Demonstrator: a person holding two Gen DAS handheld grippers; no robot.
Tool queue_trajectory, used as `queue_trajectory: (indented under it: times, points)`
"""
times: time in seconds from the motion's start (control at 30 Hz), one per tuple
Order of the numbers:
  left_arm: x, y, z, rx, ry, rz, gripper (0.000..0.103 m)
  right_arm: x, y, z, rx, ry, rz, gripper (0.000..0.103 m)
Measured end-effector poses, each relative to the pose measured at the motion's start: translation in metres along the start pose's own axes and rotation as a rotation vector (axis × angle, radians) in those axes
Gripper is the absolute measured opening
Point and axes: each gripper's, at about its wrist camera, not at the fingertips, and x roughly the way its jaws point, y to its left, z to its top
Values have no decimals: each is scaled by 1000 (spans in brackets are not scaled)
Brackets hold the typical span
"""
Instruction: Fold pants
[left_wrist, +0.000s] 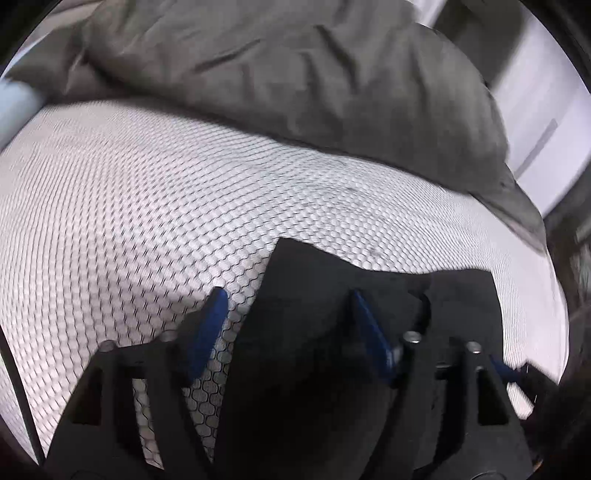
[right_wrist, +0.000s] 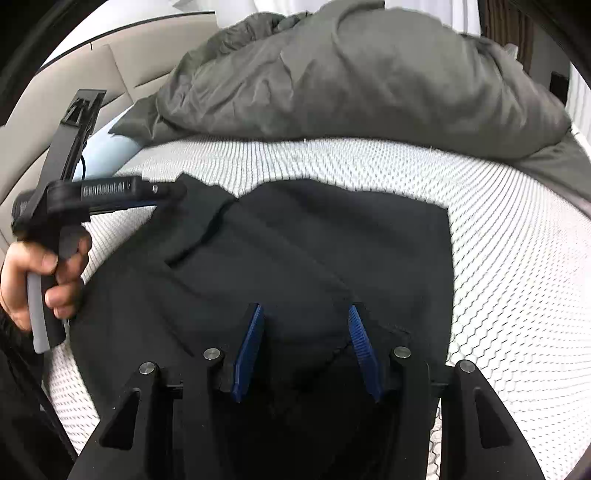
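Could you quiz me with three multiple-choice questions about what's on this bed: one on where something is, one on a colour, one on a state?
1. Where is the grey duvet?
A. Beyond the pants
B. Under them
C. On the floor

2. What colour are the gripper pads?
A. Red
B. Blue
C. Yellow

3. How do the right gripper's jaws stand?
A. Clamped together
B. Apart above the cloth
C. Out of view

Answers: 1 A, it is heaped past the pants' far edge. 2 B, both pads are blue. 3 B, dark cloth shows between the pads.
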Motion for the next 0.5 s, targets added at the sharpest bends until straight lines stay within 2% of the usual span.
queue_trajectory:
  times: [0.13, 0.17, 0.23, 0.3, 0.4, 0.47, 0.5]
  points:
    - [-23, -14, -5, 75, -61, 55, 69, -19, 0, -4, -9, -56, -4, 53]
    - [-27, -22, -5, 88, -69, 44, 69, -28, -2, -8, 10, -79, -12, 59]
    - [-45, -34, -18, 130, -90, -24, 69, -43, -6, -16, 53, -114, 16, 68]
    - [-61, -49, -40, 228, -96, -69, 70, -57, -5, -25, 64, -143, 80, 71]
    - [-68, -69, -75, 379, -84, -29, 74, -69, 6, -33, 36, -162, 95, 71]
    - [-59, -77, -88, 439, -49, 8, 74, -68, 17, -39, -20, -138, 93, 71]
    - [-51, -78, -97, 465, -23, 37, 74, -63, 22, -42, -48, -107, 63, 71]
